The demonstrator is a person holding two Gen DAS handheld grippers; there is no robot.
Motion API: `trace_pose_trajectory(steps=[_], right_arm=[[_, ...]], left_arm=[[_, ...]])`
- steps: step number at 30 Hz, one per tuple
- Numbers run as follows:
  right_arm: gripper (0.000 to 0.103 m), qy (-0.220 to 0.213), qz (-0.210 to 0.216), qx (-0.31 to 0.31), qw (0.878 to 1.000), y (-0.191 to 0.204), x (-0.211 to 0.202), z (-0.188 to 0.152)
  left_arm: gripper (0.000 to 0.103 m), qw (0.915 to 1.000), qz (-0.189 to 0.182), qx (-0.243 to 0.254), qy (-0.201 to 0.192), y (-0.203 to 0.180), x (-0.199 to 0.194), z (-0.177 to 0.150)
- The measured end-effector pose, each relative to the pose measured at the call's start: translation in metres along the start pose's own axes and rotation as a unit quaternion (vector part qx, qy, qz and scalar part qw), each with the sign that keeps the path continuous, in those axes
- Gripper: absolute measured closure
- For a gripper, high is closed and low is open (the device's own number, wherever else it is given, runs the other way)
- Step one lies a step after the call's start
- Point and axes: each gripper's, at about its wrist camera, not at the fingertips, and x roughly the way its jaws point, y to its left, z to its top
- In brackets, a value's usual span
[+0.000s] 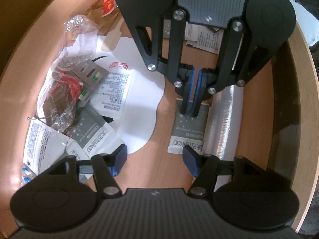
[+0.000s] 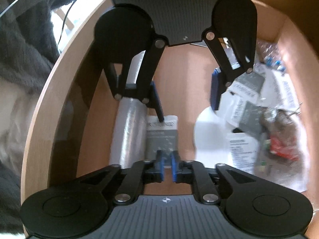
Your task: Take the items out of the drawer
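Both grippers are inside a wooden drawer (image 1: 295, 107). A grey and white sachet (image 1: 187, 131) lies on the drawer floor beside a clear plastic roll (image 1: 229, 119). My right gripper (image 1: 190, 115) comes from the far side and its blue pads are nearly shut on the sachet's grey end; in the right wrist view the gripper (image 2: 167, 165) pinches the sachet (image 2: 162, 137). My left gripper (image 1: 154, 161) is open just above the sachet's white end; in the right wrist view it (image 2: 187, 99) hangs open over the drawer.
A white paper sheet (image 1: 139, 107) lies mid-drawer. To its left sits a pile of more sachets (image 1: 93, 137), leaflets and a clear bag with red and brown contents (image 1: 65, 91). Red packets (image 1: 108, 2) lie at the far end.
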Motion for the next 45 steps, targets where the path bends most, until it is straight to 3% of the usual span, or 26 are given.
trace_pose_trajectory(steps=[4, 8, 10, 13, 21, 26, 29, 33, 35, 38, 41, 45], right_arm=[[0.058, -0.01, 0.008, 0.025, 1.0, -0.001, -0.011, -0.005], [0.056, 0.005, -0.009, 0.012, 1.0, -0.009, -0.003, -0.004], [0.048, 0.015, -0.028, 0.0, 0.999, -0.005, -0.002, -0.009], [0.045, 0.025, -0.046, -0.018, 0.998, -0.012, 0.007, -0.012], [0.044, -0.006, -0.062, -0.072, 0.995, -0.005, 0.014, -0.011], [0.044, -0.025, -0.077, -0.091, 0.993, -0.003, 0.016, -0.006], [0.033, -0.034, -0.093, -0.093, 0.991, -0.006, 0.018, -0.003], [0.033, -0.048, -0.116, -0.078, 0.989, -0.012, 0.02, 0.004], [0.034, -0.045, -0.146, -0.084, 0.985, -0.013, 0.021, 0.006], [0.038, -0.052, -0.152, -0.051, 0.986, -0.024, 0.012, 0.007], [0.038, -0.066, -0.132, -0.02, 0.989, -0.032, 0.001, 0.006], [0.037, -0.049, -0.091, -0.033, 0.994, -0.025, 0.005, 0.007]], left_arm=[[0.035, 1.0, 0.002, 0.001, -0.008, 0.0, -0.004, 0.001], [0.014, 0.9998, 0.015, -0.016, -0.001, 0.004, -0.001, 0.001], [0.013, 0.9995, 0.023, -0.021, 0.0, 0.006, -0.002, 0.002], [0.0, 0.9989, 0.036, -0.031, -0.004, 0.009, -0.005, 0.003], [0.0, 0.9982, 0.047, -0.028, 0.023, 0.007, 0.0, -0.001], [0.0, 0.9977, 0.056, -0.034, 0.015, 0.004, 0.001, -0.002], [0.0, 0.998, 0.053, -0.033, 0.009, 0.005, 0.002, -0.001], [0.0, 0.9979, 0.057, -0.031, 0.008, 0.003, 0.002, 0.001], [0.0, 0.9969, 0.071, -0.034, 0.003, 0.004, 0.0, 0.001], [0.0, 0.9927, 0.105, -0.059, -0.003, 0.012, -0.005, 0.002], [0.0, 0.9944, 0.081, -0.065, -0.022, 0.014, -0.015, 0.003], [0.0, 0.9971, 0.055, -0.045, -0.029, 0.008, -0.022, 0.003]])
